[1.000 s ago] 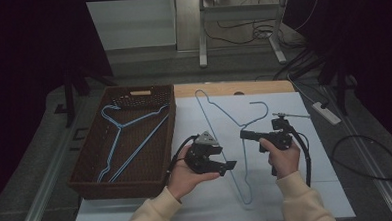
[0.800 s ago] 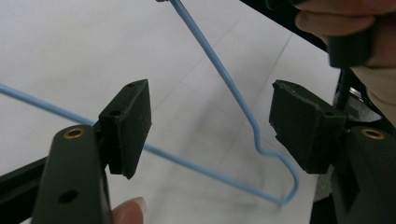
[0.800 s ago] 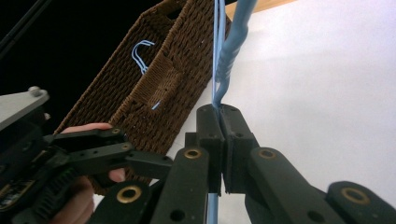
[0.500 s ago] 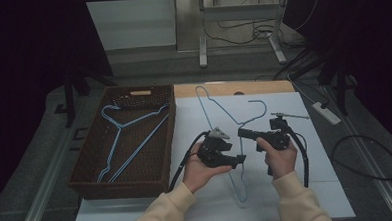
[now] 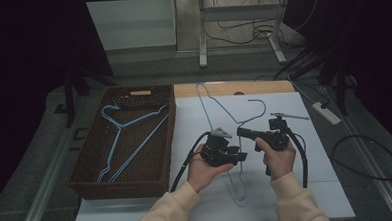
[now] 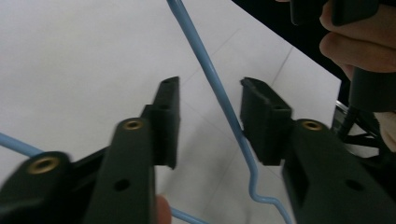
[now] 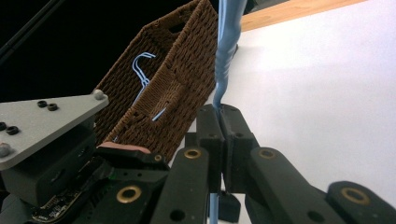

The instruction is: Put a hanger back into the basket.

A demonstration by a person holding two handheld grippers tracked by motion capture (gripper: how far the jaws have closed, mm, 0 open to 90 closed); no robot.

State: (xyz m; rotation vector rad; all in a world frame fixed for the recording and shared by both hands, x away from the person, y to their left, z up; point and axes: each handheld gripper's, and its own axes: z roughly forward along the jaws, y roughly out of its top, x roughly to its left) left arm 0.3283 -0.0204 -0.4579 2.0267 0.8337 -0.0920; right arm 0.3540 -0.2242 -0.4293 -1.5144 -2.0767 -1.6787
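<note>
Across the white table top (image 5: 287, 186), we work near its front edge, with the brown wicker basket (image 5: 86, 168) along its left edge holding 2 blue hangers (image 5: 116, 139). Between the basket and the right edge lies our blue wire hanger (image 5: 207, 107), hook toward the far edge, long bar running back toward us.

Our right gripper (image 7: 219, 121) is clenched on the wire, pads pinching it tight. Our left gripper (image 6: 208, 119) straddles another stretch of the same wire; its jaws have just been closing, yet the pads (image 6: 261, 116) stand clear on both sides, so nothing is grasped there.

We judge the hanger light, thin and springy, slick under its coating, likely to swivel in 1 pinch. Taking it at 2 well-separated points on straight runs should steady it; bends may slip.
</note>
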